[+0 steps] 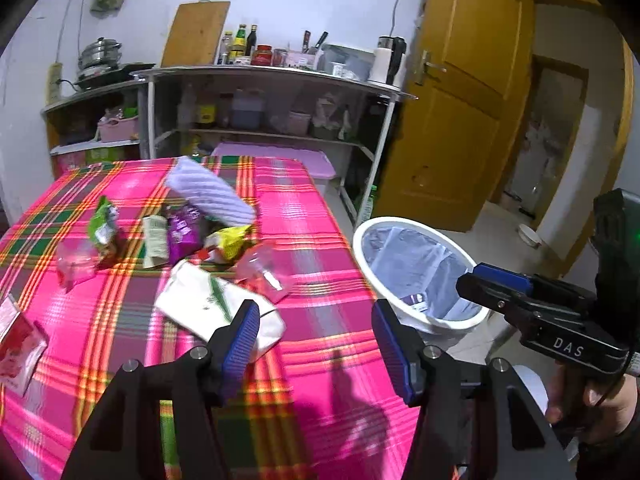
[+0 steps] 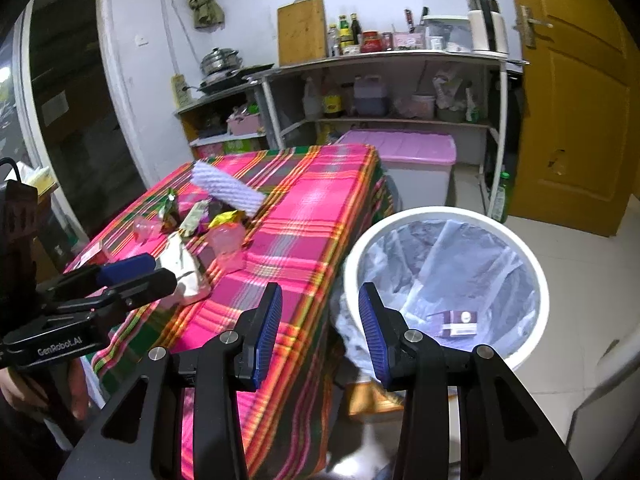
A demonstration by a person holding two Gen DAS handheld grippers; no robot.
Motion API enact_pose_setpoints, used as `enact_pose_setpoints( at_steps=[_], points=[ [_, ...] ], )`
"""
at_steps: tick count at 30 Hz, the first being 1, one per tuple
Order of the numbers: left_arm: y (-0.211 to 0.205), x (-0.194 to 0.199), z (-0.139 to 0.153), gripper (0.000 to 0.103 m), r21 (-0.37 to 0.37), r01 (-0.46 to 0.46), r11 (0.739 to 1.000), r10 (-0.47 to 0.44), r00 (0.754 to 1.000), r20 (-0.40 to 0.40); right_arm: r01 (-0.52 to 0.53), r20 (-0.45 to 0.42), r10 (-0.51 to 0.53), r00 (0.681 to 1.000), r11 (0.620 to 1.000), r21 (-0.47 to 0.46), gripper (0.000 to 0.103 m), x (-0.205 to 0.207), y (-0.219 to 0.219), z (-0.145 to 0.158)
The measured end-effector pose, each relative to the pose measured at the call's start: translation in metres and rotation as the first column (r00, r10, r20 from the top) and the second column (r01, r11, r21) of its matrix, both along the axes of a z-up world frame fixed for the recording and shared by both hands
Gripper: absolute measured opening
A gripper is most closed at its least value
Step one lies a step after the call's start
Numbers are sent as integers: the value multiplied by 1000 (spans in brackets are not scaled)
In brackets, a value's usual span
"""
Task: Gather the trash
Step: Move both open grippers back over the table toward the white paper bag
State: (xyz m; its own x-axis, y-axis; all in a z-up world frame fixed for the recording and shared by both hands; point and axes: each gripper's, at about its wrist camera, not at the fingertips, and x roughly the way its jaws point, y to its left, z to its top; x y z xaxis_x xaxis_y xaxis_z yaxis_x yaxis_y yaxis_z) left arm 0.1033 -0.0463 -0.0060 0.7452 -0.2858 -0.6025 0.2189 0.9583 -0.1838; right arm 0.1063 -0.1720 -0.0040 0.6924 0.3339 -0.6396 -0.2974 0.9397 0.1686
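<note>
Several wrappers lie on the pink plaid tablecloth [image 1: 304, 240]: a white packet [image 1: 200, 300], a yellow one [image 1: 230, 240], a purple one [image 1: 182, 236], a green one [image 1: 103, 226], clear pink plastic [image 1: 262, 274] and a lilac striped bag [image 1: 212, 192]. My left gripper [image 1: 316, 344] is open and empty above the cloth, just right of the white packet. My right gripper [image 2: 320, 328] is open and empty at the table's edge beside the white bin [image 2: 532, 264], which holds a purple box [image 2: 456, 320]. The right gripper also shows in the left wrist view [image 1: 480, 276], over the bin [image 1: 362, 236].
A red-and-white packet [image 1: 16, 348] lies at the table's left edge. Metal shelves [image 1: 280, 76] with bottles stand behind the table, with a lilac-lidded storage box [image 2: 400, 152] below. A yellow door [image 1: 460, 92] stands open to the right. The floor is white tile [image 2: 580, 280].
</note>
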Motion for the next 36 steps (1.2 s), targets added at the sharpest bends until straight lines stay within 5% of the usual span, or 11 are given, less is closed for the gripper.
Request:
enact_pose_setpoints(
  at_steps=[18, 36],
  points=[
    [55, 7, -23, 58, -48, -132, 990, 127, 987, -94, -127, -62, 124, 990, 991, -39, 41, 21, 50, -15],
    [38, 52, -47, 65, -50, -183, 982, 171, 969, -178, -115, -73, 112, 991, 992, -43, 41, 37, 47, -20]
  ],
)
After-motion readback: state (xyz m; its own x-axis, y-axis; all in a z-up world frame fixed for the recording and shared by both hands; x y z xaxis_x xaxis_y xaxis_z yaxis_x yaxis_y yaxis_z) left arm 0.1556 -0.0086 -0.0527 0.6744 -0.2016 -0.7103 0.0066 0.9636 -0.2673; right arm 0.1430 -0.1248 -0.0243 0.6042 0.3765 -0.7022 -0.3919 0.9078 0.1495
